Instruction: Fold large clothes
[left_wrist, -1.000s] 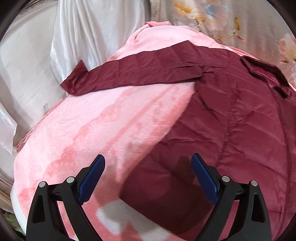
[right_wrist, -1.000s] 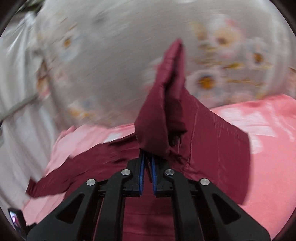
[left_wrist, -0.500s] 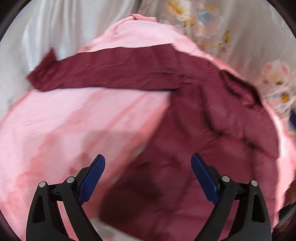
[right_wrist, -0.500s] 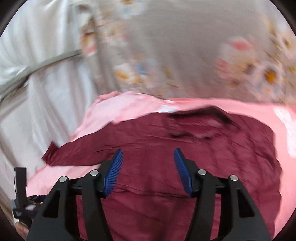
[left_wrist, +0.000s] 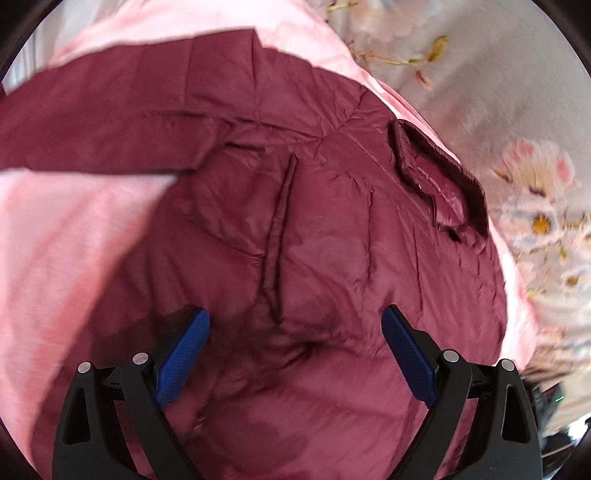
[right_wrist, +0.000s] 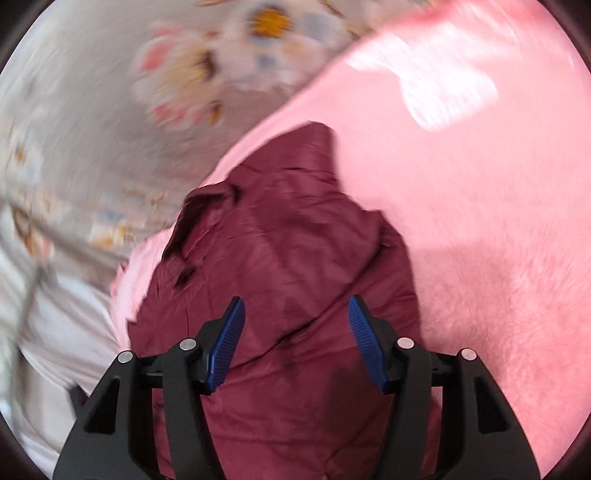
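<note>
A maroon quilted jacket (left_wrist: 314, 229) lies spread on a pink fleece blanket (left_wrist: 66, 251). Its sleeve (left_wrist: 110, 107) stretches to the upper left, its collar (left_wrist: 439, 177) sits at the upper right. My left gripper (left_wrist: 295, 332) is open and empty just above the jacket's body. In the right wrist view the jacket (right_wrist: 280, 251) shows with a folded-over part pointing to the far side. My right gripper (right_wrist: 295, 332) is open and empty, hovering over the jacket near its right edge.
The pink blanket (right_wrist: 480, 206) covers the surface to the right of the jacket. A grey floral curtain (left_wrist: 517, 147) hangs behind it (right_wrist: 155, 92). White cloth (right_wrist: 62, 332) lies at the left.
My right gripper let go of the jacket part it held raised, opened, and swung right over the jacket. My left gripper, open throughout, moved from the blanket's edge over the jacket's body.
</note>
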